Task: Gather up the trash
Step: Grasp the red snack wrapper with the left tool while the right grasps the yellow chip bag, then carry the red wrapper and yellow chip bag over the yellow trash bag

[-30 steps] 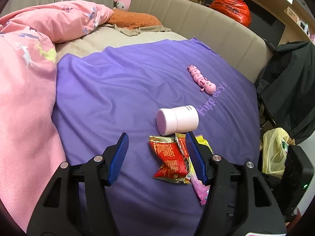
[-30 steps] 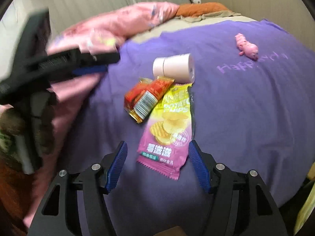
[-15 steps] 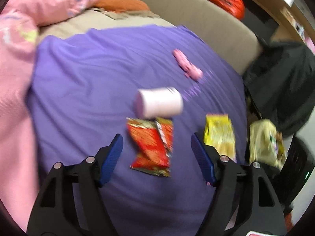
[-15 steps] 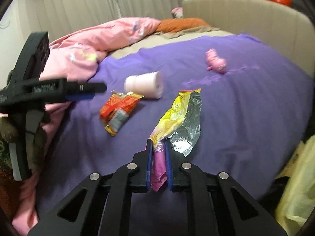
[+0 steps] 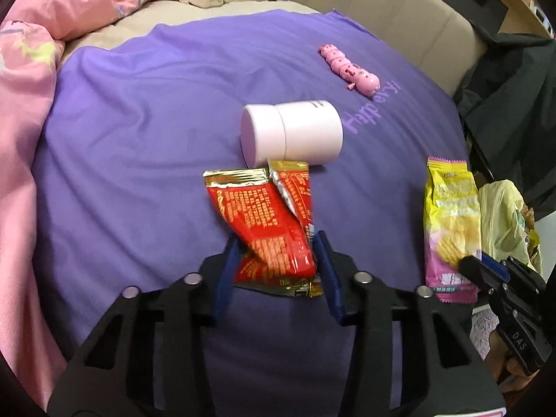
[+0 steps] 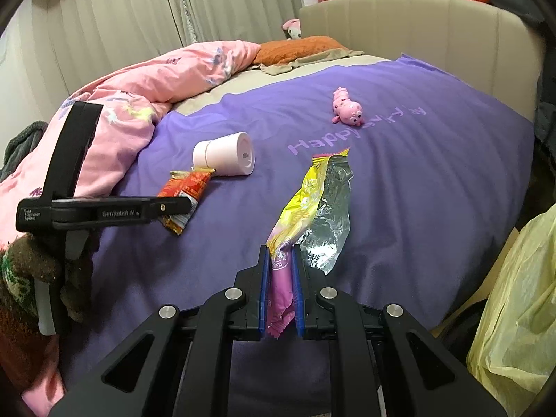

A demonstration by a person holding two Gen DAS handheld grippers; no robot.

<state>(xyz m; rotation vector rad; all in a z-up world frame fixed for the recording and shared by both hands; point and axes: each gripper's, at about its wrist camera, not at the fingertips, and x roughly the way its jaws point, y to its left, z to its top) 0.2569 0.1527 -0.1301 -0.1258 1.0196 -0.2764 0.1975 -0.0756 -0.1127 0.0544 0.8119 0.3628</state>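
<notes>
A red snack wrapper lies crumpled on the purple blanket, just in front of a pale pink jar on its side. My left gripper is down over the wrapper's near end. Its jaws are closing with the wrapper between the blue pads, which flank it closely. My right gripper is shut on the pink bottom end of a yellow chips bag, holding it up off the blanket. The left wrist view shows that bag at the right, beside the bed's edge.
A pink caterpillar toy lies further back on the blanket. A pink duvet is heaped along the left. A yellow plastic bag hangs off the bed's right side. A beige bed frame runs behind.
My right gripper closed on the chips bag and lifted it away to the right. My left gripper dropped over the red wrapper and its jaws narrowed around it.
</notes>
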